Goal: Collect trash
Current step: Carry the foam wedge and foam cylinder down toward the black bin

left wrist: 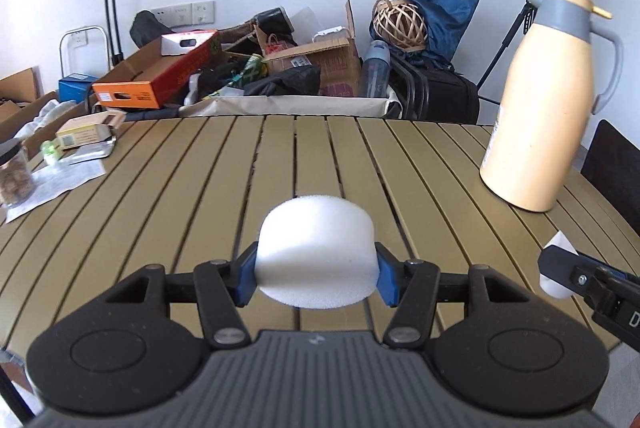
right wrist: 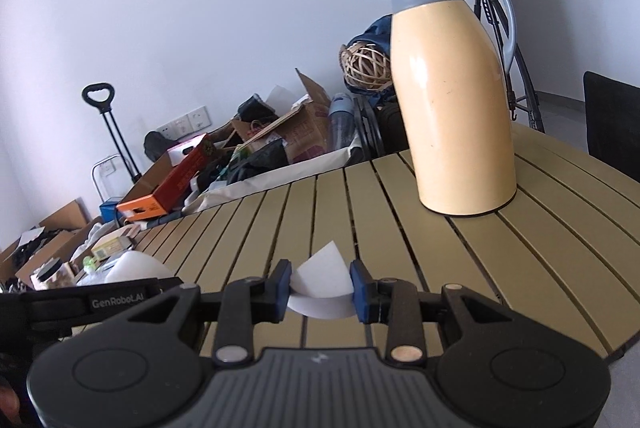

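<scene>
The left gripper is held low and level over the slatted olive surface, its blue-padded fingers closed partway on a white foam block that bulges above and below the pads. In the left wrist view, the right gripper enters at 4 o'clock, beside the left one. The right wrist view shows the right gripper tilted slightly, its fingers pinching a curled white paper scrap from both sides, just above the surface. Ahead of both grippers, toward 12 o'clock, the slats run bare to the far edge, leaving open room. A tall cream thermos jug with a grey collar and handle stands upright at 2 o'clock in the left wrist view, near the far right edge of the surface. At 9 o'clock, by the left edge, lie a small yellow carton, a sheet of paper and a clear jar holding brown pieces. Beyond the far edge, a cream fabric bin holds cardboard boxes, black bags and an orange box. A woven rattan ball rests on a blue bag at 1 o'clock, with a tripod behind the jug.
</scene>
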{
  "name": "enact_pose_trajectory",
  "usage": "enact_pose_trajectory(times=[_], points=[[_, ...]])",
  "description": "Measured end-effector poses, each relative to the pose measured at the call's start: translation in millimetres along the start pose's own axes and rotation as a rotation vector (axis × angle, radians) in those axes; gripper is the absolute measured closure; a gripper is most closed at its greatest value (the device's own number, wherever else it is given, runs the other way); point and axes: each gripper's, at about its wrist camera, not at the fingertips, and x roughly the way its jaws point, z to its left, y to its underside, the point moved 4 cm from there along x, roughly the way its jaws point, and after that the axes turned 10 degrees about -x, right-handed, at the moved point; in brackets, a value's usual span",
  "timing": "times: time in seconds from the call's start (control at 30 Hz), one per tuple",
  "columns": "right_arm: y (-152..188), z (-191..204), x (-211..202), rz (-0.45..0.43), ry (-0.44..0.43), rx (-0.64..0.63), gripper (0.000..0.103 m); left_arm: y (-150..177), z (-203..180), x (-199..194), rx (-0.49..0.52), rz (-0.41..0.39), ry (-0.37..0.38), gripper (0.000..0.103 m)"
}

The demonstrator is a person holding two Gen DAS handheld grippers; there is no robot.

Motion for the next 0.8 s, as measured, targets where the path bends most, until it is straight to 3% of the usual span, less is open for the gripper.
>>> enact_pose_trajectory(times=[0.5, 0.8], points=[[62.2, 68.6, -76.9, 0.085, -0.091, -0.125, 0.072, 72.7, 62.9, -115.2, 0.012, -0.048, -0.012, 0.045], [113.3, 93.9, -113.6, 0.165, -0.135, -0.194, 0.072, 140.8, 91.6, -148.5, 0.002, 0.034, -0.016, 0.045]])
